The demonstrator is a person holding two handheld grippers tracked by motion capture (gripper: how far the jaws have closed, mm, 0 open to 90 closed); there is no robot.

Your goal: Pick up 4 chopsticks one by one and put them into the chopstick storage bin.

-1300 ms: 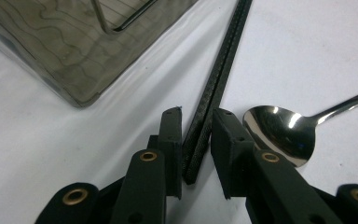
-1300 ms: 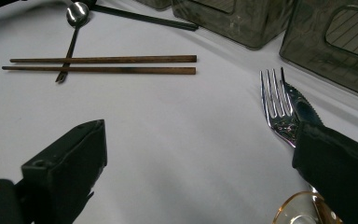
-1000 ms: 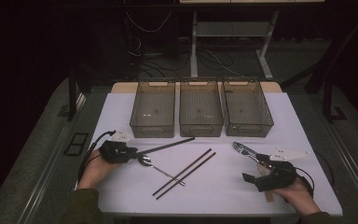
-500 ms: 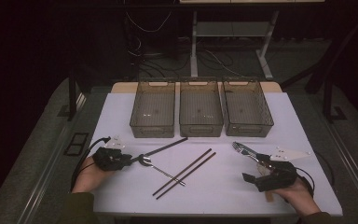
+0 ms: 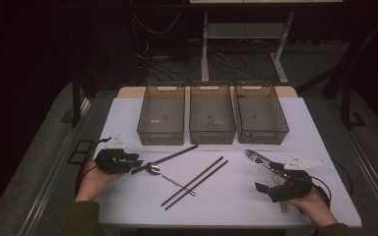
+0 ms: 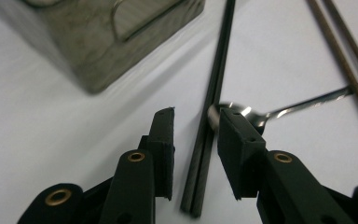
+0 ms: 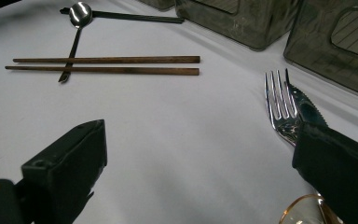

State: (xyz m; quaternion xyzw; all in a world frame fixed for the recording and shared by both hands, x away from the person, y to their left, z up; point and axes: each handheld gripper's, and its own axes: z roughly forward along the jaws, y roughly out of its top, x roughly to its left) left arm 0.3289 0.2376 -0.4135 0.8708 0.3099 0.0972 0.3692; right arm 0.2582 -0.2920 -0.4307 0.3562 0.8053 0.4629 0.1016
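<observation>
A pair of black chopsticks [image 5: 170,157] lies on the white table, its near end between the jaws of my left gripper [image 5: 137,164]. In the left gripper view the black chopsticks [image 6: 214,93] run up between the pads with a gap on each side. My left gripper [image 6: 196,121] is open, and its jaws have just been opening. A steel spoon [image 6: 284,109] lies with its bowl against the right pad. My right gripper [image 7: 200,135] stands wide open over bare table, with a fork [image 7: 279,100] and a knife [image 7: 307,109] beside its right jaw.
Three clear bins [image 5: 161,139] [image 5: 212,139] [image 5: 262,139] stand side by side at the back. Two brown chopsticks [image 5: 197,182] lie diagonally mid-table, crossing the spoon [image 5: 170,178] handle. The table edge [image 5: 226,225] runs just under both hands.
My left hand has shifted slightly toward the table's left front, and the near end of the black chopsticks swung with it. The left jaws now stand apart. The right hand has kept still.
</observation>
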